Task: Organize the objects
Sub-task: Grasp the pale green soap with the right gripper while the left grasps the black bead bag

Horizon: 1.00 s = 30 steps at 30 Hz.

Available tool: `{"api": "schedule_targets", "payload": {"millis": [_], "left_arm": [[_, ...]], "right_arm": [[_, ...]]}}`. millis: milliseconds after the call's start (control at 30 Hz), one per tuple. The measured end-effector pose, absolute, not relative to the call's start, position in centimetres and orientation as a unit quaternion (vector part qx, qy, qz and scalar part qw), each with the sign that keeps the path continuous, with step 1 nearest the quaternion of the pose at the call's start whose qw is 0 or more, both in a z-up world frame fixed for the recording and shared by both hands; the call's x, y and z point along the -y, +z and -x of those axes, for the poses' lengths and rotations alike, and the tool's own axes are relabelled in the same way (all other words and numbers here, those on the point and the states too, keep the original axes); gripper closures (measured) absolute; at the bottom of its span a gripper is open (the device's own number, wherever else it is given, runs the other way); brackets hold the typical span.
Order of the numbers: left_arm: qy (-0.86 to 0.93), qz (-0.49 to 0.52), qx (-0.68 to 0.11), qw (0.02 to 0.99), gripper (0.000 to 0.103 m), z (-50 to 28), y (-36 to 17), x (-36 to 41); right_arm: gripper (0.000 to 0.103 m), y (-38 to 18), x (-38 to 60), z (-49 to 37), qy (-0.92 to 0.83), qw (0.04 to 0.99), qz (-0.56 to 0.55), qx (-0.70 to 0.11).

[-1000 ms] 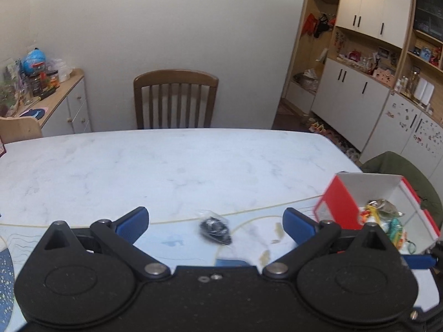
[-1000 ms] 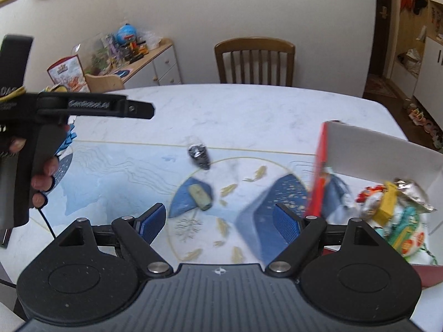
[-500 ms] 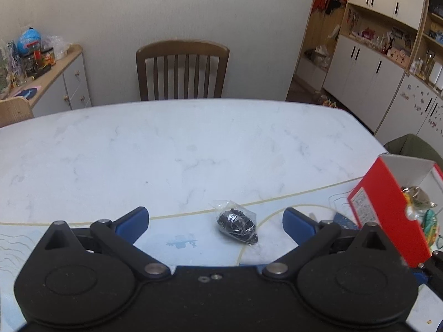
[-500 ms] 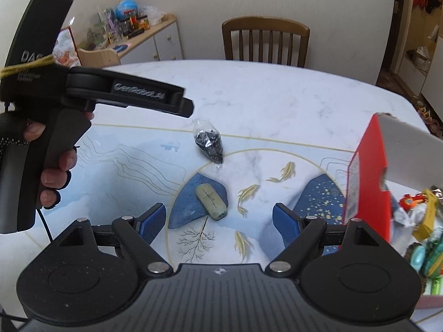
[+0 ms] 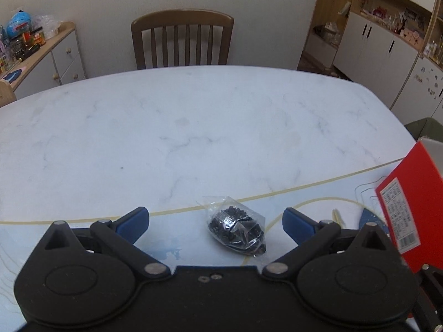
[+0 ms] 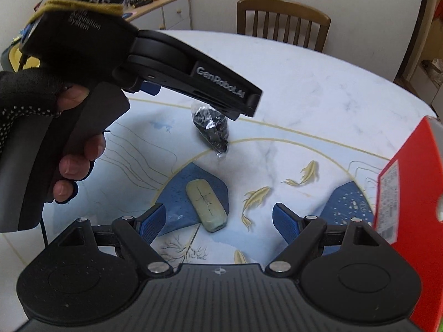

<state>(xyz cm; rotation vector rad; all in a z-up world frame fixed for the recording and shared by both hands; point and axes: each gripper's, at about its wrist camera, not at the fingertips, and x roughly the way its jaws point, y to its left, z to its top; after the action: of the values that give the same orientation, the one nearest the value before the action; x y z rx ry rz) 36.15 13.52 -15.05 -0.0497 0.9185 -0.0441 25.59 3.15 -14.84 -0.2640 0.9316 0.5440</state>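
Since earlier frame, our left gripper (image 5: 215, 220) moved closer to small plastic bag of black pieces (image 5: 235, 230); bag now between wide-open jaws, at 12 o'clock, on patterned mat (image 6: 277, 163). Right gripper (image 6: 218, 219) open, empty. Bag light, soft, slippery: we pinch bulging middle.

At the far side of your table (image 5: 193, 127) stands a wooden chair (image 5: 181, 41). To the far left you have a sideboard (image 5: 52, 61) crowded with clutter; to the far right, white cupboards (image 5: 387, 55). A fish-patterned mat (image 6: 277, 171) covers the near table.
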Motion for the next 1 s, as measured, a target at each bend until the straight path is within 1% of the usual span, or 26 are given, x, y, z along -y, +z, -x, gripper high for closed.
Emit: {"api": "schedule_targets", "payload": {"millis": [133, 200, 267, 333, 400, 467, 500, 567, 600, 633, 667, 700, 767, 800, 867, 900, 1000], "left_arm": [[-0.024, 0.028, -0.452, 0.891, 0.004, -36.7, -15.9, -13.4], [-0.027, 0.030, -0.457, 0.889, 0.007, -37.0, -16.2, -13.4], [-0.030, 0.032, -0.461, 0.886, 0.014, -37.1, -16.6, -13.4], [-0.033, 0.033, -0.462, 0.886, 0.015, -37.0, -16.8, -13.4], [-0.035, 0.034, -0.462, 0.886, 0.019, -37.1, -16.9, -13.3], [-0.037, 0.034, -0.463, 0.885, 0.025, -37.2, -17.0, -13.3], [-0.038, 0.035, -0.462, 0.885, 0.027, -37.2, -17.1, -13.3], [-0.043, 0.037, -0.462, 0.885, 0.030, -37.2, -17.2, -13.2], [-0.046, 0.037, -0.463, 0.884, 0.031, -37.3, -17.3, -13.2], [-0.047, 0.037, -0.462, 0.885, 0.035, -37.3, -17.3, -13.2], [-0.047, 0.038, -0.462, 0.885, 0.039, -37.3, -17.4, -13.2], [-0.050, 0.040, -0.463, 0.884, 0.041, -37.4, -17.4, -13.2], [-0.054, 0.043, -0.463, 0.884, 0.048, -37.3, -17.4, -13.2], [-0.055, 0.042, -0.462, 0.884, 0.049, -37.3, -17.4, -13.2], [-0.058, 0.046, -0.461, 0.884, 0.056, -37.2, -17.4, -13.2], [-0.060, 0.049, -0.461, 0.884, 0.058, -37.1, -17.4, -13.3], [-0.060, 0.052, -0.461, 0.884, 0.058, -37.1, -17.4, -13.5]], "right_arm": [[0.019, -15.5, -3.7, -26.1, 0.265, 0.847, 0.129, -0.443], [0.024, -15.7, -4.0, -26.2, 0.270, 0.845, 0.134, -0.441], [0.031, -15.9, -4.3, -26.3, 0.272, 0.843, 0.137, -0.443], [0.033, -16.0, -4.3, -26.4, 0.274, 0.842, 0.135, -0.444], [0.037, -16.0, -4.5, -26.5, 0.276, 0.842, 0.135, -0.443], [0.043, -16.2, -4.6, -26.5, 0.276, 0.841, 0.137, -0.444], [0.044, -16.2, -4.7, -26.4, 0.276, 0.841, 0.138, -0.445], [0.050, -16.3, -4.8, -26.4, 0.278, 0.840, 0.138, -0.446], [0.050, -16.4, -4.8, -26.4, 0.278, 0.839, 0.139, -0.446], [0.052, -16.4, -4.9, -26.4, 0.278, 0.839, 0.139, -0.447], [0.056, -16.4, -4.9, -26.4, 0.279, 0.838, 0.139, -0.447], [0.057, -16.5, -5.0, -26.4, 0.280, 0.837, 0.140, -0.448], [0.060, -16.5, -5.1, -26.4, 0.281, 0.837, 0.142, -0.447], [0.061, -16.5, -5.2, -26.4, 0.281, 0.838, 0.144, -0.446], [0.067, -16.4, -5.3, -26.3, 0.280, 0.838, 0.145, -0.445], [0.068, -16.4, -5.3, -26.3, 0.278, 0.838, 0.144, -0.446], [0.072, -16.4, -5.0, -26.1, 0.272, 0.840, 0.145, -0.448]]}}
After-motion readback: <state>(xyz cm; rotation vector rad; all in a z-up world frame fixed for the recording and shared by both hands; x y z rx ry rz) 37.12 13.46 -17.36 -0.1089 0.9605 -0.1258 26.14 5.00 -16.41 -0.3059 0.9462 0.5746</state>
